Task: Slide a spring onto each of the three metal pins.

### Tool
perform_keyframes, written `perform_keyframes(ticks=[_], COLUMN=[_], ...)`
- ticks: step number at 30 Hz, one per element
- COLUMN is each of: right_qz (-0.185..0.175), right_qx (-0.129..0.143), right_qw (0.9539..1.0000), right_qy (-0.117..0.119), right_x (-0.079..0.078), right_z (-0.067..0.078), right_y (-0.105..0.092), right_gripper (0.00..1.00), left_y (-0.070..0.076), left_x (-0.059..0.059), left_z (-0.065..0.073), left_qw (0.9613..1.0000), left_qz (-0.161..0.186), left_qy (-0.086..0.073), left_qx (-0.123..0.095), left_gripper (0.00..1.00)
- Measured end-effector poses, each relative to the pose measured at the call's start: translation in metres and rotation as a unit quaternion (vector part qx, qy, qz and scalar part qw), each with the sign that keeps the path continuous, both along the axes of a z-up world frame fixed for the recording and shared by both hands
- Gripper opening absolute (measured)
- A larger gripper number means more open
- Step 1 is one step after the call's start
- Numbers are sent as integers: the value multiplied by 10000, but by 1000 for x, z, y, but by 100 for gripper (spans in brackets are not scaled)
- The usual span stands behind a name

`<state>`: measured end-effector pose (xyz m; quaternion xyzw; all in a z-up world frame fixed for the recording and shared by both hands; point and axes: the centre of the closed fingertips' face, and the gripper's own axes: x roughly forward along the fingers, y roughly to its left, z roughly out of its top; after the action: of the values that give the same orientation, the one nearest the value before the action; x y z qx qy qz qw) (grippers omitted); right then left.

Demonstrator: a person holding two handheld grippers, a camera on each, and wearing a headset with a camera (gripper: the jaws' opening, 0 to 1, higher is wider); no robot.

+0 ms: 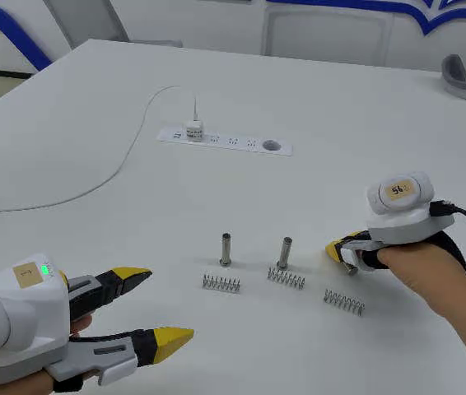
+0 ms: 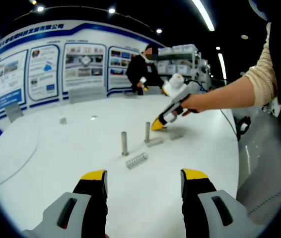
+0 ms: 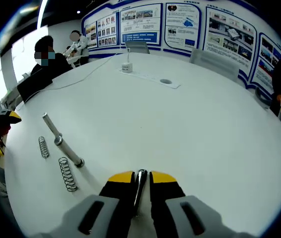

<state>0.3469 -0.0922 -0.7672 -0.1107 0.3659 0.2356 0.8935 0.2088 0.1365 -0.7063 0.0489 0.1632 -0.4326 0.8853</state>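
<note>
Pin [image 3: 140, 191] gripped by right gripper [image 3: 139, 177], plain in its view; left gripper [image 2: 143, 176] fingers spread.

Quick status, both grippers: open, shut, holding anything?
Left gripper: open, holding nothing.
Right gripper: closed on a metal pin.

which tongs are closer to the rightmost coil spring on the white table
Right. The right tongs, shut on a short metal pin, sit just beyond the rightmost steel coil spring. The left tongs are open, far off to its left.
</note>
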Motion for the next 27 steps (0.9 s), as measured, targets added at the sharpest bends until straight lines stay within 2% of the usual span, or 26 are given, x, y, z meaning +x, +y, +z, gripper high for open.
perform_keyframes(ticks=[21,27], right_qz=[-164,-138], right_qx=[225,369], right_qw=[9994,9991], right_qy=[207,133], right_x=[-5,-11], right_z=[1,13], right_y=[3,8], right_gripper=[9,9], left_y=[-1,-1], left_x=[-1,0], left_z=[0,3], left_qw=[10000,10000], left_qz=[14,24], left_qy=[11,-38], left_qx=[-8,-14], left_gripper=[60,59])
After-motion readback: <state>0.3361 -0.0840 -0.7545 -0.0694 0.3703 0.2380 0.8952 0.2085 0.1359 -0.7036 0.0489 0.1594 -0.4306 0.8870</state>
